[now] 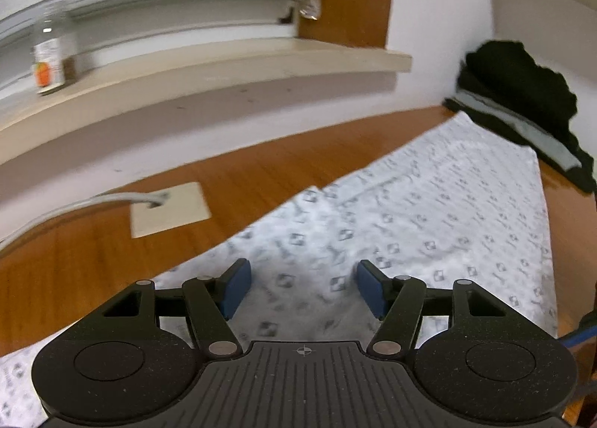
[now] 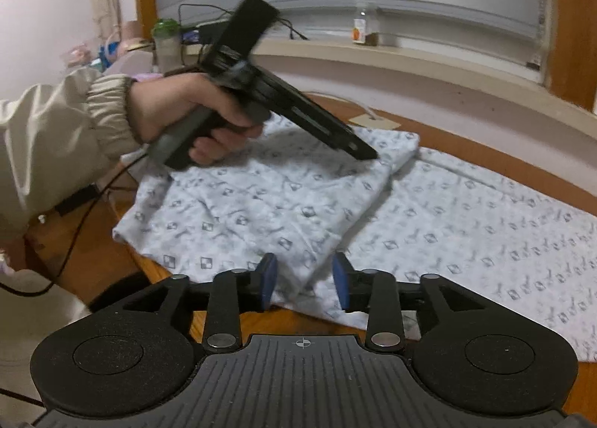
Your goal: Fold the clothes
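Note:
A white garment with a small grey print (image 2: 466, 226) lies on the wooden table (image 1: 93, 260). Its left part (image 2: 261, 204) is folded over onto the rest. In the left wrist view the cloth (image 1: 429, 219) spreads ahead and to the right. My left gripper (image 1: 302, 288) is open and empty, a little above the cloth. In the right wrist view it (image 2: 367, 154) points down at the far corner of the folded flap, held by a hand. My right gripper (image 2: 304, 280) is open and empty, just above the near edge of the fold.
A pile of dark clothes (image 1: 522, 100) sits at the far right end of the table against the wall. A white card with a cable (image 1: 169, 210) lies on the table. A small bottle (image 1: 48, 59) stands on the window sill. Cables hang off the table's left side (image 2: 74, 238).

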{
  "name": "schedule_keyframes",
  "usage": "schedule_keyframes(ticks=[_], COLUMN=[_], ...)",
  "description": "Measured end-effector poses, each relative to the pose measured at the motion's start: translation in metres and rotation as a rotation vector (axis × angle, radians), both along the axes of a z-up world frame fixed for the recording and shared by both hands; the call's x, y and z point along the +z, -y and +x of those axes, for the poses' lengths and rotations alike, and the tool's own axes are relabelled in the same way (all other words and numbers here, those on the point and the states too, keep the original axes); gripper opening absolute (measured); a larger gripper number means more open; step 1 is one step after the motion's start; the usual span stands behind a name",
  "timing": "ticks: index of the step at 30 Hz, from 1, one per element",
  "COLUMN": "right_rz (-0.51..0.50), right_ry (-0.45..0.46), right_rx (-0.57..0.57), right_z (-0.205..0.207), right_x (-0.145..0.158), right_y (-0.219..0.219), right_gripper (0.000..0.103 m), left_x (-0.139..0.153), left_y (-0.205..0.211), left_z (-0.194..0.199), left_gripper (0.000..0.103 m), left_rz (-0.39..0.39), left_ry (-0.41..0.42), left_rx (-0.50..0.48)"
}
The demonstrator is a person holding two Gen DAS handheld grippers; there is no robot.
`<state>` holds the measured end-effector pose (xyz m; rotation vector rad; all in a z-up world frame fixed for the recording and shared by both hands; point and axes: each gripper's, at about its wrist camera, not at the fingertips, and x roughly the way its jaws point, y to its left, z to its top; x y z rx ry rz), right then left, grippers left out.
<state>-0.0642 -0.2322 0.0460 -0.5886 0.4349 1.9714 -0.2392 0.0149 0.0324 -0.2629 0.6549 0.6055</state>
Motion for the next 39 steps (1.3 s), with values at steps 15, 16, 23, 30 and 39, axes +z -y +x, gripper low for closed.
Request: schedule_keyframes(ticks=[15,16,23,30,39], right_rz=[0.043,0.045,0.094,0.082,0.037], right_ry=[0.023,0.035,0.039,0.006,-0.036], right_rx=[0.018,0.017,-0.027,-0.004,0.005], right_z=[-0.016,-0.019,-0.014,-0.026,-0.02], right_x=[0.007,0.007,0.015,0.0,-0.013], right_y=[0.055,0.058,0.059,0.029,0.037], right_gripper=[0.002,0.002,0.005,0.026,0.013], left_x=[-0.009,-0.009,-0.006,-0.004,-0.001], left_y=[0.0,0.0,-0.001,-0.006,-0.017], left_z=[0.001,0.001,0.003,0.021,0.02], left_gripper=[0.07,0.071,0.072,0.071,0.069], left_rz=[0.054,0.053,0.051,0.063,0.057], left_ry=[-0.005,-0.005,-0.004,-0.049,-0.021], left_rx=[0.001,-0.001,0.005,0.018,0.046])
